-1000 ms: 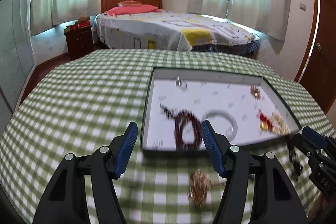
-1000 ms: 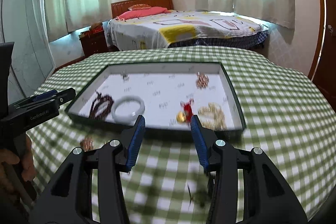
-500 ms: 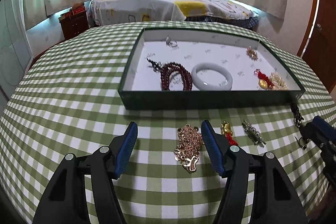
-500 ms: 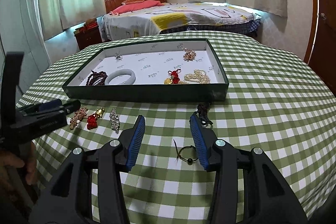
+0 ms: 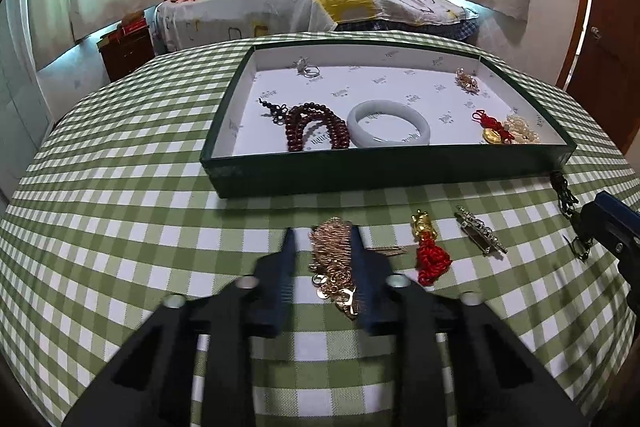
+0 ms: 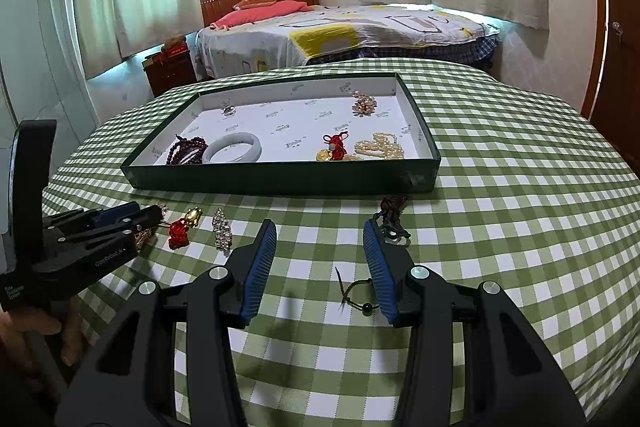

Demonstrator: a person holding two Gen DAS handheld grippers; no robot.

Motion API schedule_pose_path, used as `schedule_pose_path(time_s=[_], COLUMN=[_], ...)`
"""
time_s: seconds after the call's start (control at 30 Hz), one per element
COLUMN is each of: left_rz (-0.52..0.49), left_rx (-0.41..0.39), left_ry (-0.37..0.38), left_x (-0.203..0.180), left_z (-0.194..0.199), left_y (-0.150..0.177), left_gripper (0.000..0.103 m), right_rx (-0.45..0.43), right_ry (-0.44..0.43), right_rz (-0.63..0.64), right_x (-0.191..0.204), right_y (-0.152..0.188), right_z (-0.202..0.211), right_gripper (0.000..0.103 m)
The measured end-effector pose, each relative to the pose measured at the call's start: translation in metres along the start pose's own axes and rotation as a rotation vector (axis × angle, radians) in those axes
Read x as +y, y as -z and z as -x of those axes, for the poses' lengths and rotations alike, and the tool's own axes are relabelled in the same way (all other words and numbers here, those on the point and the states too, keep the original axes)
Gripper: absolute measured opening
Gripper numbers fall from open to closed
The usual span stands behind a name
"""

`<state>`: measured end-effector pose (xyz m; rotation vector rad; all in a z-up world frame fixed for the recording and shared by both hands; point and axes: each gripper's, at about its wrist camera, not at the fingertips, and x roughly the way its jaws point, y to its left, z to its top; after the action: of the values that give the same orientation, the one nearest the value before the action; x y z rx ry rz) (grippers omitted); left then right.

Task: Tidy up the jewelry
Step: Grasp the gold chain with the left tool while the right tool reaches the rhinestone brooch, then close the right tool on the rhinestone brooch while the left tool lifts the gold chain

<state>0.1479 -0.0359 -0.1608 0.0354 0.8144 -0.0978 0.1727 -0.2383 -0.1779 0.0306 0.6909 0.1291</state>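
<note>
A dark green tray (image 5: 360, 171) with a white lining holds a dark red bead bracelet (image 5: 316, 125), a pale bangle (image 5: 388, 123), pearls (image 5: 520, 131) and other pieces. On the cloth in front of it lies a gold chain (image 5: 334, 259). My left gripper (image 5: 322, 239) is down over it, its fingers half closed on either side of the chain. Beside it lie a red and gold charm (image 5: 428, 247) and a silver brooch (image 5: 480, 229). My right gripper (image 6: 320, 231) is open and empty above a dark cord necklace (image 6: 394, 219).
The table wears a green checked cloth (image 5: 120, 207). The tray also shows in the right wrist view (image 6: 280, 179), with my left gripper (image 6: 116, 223) at the left. A bed (image 6: 340, 31) and a nightstand stand behind the table.
Both grippers pulled back from the tray and dropped toward the cloth. My left gripper's fingers have narrowed around the gold chain. The right gripper stays open.
</note>
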Motion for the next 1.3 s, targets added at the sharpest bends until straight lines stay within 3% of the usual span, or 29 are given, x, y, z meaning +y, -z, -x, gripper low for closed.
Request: schedule_pose_path(time_s=[0.23, 0.47, 0.63, 0.93, 1.1, 1.3], left_rz=[0.034, 0.018, 0.030, 0.028, 0.025, 0.016], left_rx=[0.001, -0.041, -0.041, -0.046, -0.053, -0.064], left_ry=[0.038, 0.013, -0.001, -0.009, -0.005, 0.007], left_x=[0.009, 0.015, 0.023, 0.028, 0.027, 0.022], left_z=[0.003, 0.016, 0.017, 0.019, 0.020, 0.026], left_y=[0.000, -0.004, -0.003, -0.004, -0.003, -0.004], left_gripper=[0.013, 0.011, 0.011, 0.011, 0.011, 0.011], right_rx=[0.002, 0.023, 0.057, 0.175, 0.192, 0.165], right_ry=[-0.012, -0.054, -0.091, -0.119, -0.108, -0.106], right_rz=[0.022, 0.062, 0.098, 0.151, 0.169, 0.145], right_x=[0.009, 0.027, 0.043, 0.063, 0.063, 0.057], right_y=[-0.003, -0.008, -0.012, -0.014, -0.011, -0.010], right_z=[-0.002, -0.010, -0.021, -0.057, -0.061, -0.051], right_gripper=[0.044, 0.044, 0.037, 0.034, 0.013, 0.013])
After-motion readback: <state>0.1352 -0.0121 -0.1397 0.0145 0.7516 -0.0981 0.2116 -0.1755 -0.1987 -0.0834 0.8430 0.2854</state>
